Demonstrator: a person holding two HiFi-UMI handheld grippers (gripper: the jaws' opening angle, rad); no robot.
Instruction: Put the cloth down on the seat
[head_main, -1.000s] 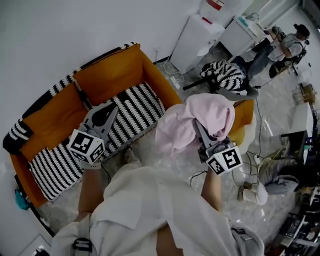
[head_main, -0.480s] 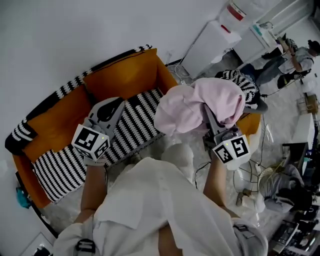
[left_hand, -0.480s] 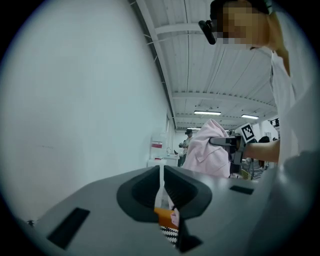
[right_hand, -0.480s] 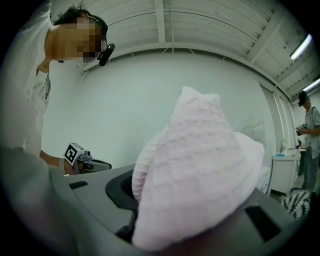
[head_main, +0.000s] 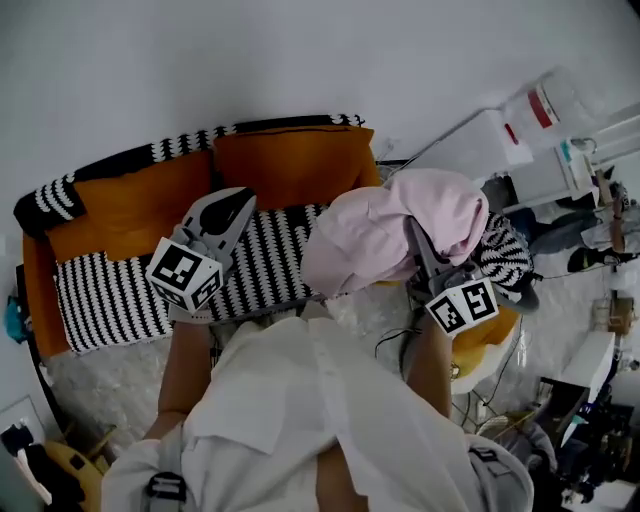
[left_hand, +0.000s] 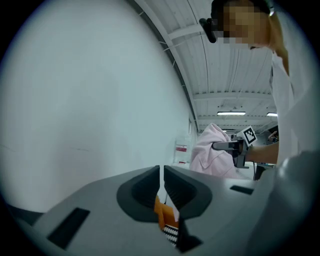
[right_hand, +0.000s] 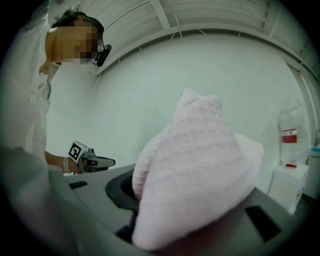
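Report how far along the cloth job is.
Done: the pink cloth is picked up, clamped in the right gripper. In hand: it hangs bunched in the air near the sofa's right end. Left: lower it onto the striped seat and let go. The left gripper is empty.

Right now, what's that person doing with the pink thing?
A person stands in front of an orange sofa with a gripper in each hand. The right gripper is clamped on a bunched-up pink cloth and holds it up in the air. The left gripper is closed and holds nothing. The cloth is not yet on the striped seat.
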